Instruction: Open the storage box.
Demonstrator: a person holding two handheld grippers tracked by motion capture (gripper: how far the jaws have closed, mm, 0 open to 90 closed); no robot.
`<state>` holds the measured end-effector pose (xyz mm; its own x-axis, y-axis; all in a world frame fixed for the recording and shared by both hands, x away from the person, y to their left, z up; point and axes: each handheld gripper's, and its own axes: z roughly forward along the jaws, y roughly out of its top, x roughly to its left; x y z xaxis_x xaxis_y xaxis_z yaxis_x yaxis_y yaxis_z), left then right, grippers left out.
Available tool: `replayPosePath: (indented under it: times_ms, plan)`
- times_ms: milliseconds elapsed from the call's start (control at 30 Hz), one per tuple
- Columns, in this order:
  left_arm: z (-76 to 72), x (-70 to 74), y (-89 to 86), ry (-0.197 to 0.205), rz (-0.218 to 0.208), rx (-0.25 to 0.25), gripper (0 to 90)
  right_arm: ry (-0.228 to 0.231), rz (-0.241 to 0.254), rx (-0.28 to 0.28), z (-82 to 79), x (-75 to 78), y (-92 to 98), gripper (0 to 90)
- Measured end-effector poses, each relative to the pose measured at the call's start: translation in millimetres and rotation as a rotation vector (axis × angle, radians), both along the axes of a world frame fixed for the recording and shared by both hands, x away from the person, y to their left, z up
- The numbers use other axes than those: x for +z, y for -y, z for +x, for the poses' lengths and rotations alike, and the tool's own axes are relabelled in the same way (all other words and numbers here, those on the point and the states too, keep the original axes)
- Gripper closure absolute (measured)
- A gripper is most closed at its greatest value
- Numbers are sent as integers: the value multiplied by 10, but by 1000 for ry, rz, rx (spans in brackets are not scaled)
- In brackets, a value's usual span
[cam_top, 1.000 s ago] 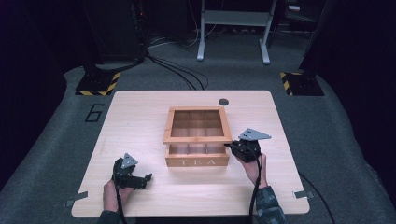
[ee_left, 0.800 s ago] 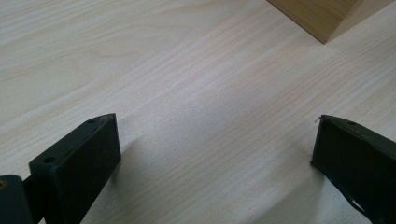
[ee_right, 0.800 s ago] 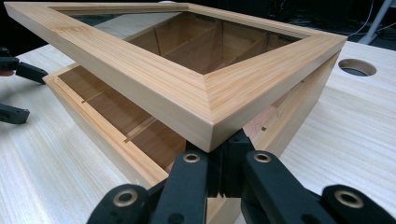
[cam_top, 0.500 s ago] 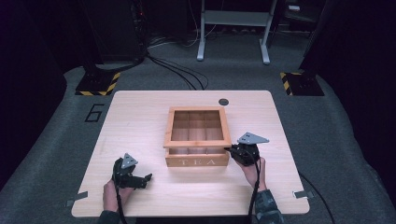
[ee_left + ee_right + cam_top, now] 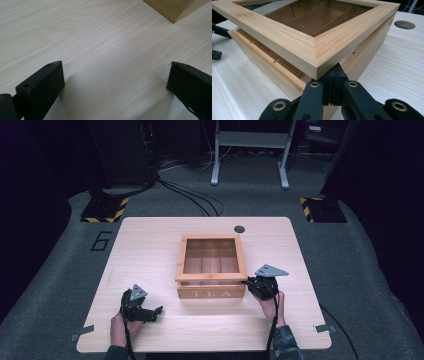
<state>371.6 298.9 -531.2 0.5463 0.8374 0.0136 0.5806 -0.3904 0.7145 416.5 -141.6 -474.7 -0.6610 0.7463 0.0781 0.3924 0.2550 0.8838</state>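
Desk (image 5: 150,250) of pale wood takes up most of the high view, and on it, about at its middle, stands the wooden tea box (image 5: 211,267), its front face marked TEA and turned toward you. The box's framed lid (image 5: 287,32) is raised a little at the near right corner, so a gap shows between the frame and the box wall below it; through the lid you see the dividers of the compartments. A round hole (image 5: 239,229) sits in the desk just behind the box. Your right gripper (image 5: 248,282) is at that front right corner, its fingers (image 5: 329,82) pressed together with nothing between them and their tips tucked under the lifted corner of the lid. Your left gripper (image 5: 158,310) rests on the desk near the front edge, well to the left of the box; its fingers (image 5: 47,82) stand wide apart and hold nothing, with bare wood between them.
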Motion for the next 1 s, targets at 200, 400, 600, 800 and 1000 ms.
replayPosePath:
  times_ms: [200,400,600,800,1000]
  plan:
    - [0,1,-2,-1,1,-2,8,-13,4,-37,-25,-1,112,896]
    - [2,3,-6,1,8,-8,8,-46,-30,-61,-33,-107,139,896]
    - [2,2,-5,2,8,-7,9,-36,-15,-54,-48,-78,158,891]
    - [4,3,-7,3,10,-8,9,-34,-40,-54,-92,-81,179,858]
    - [1,3,-4,0,7,-5,9,-33,-58,-95,-173,-77,320,731]
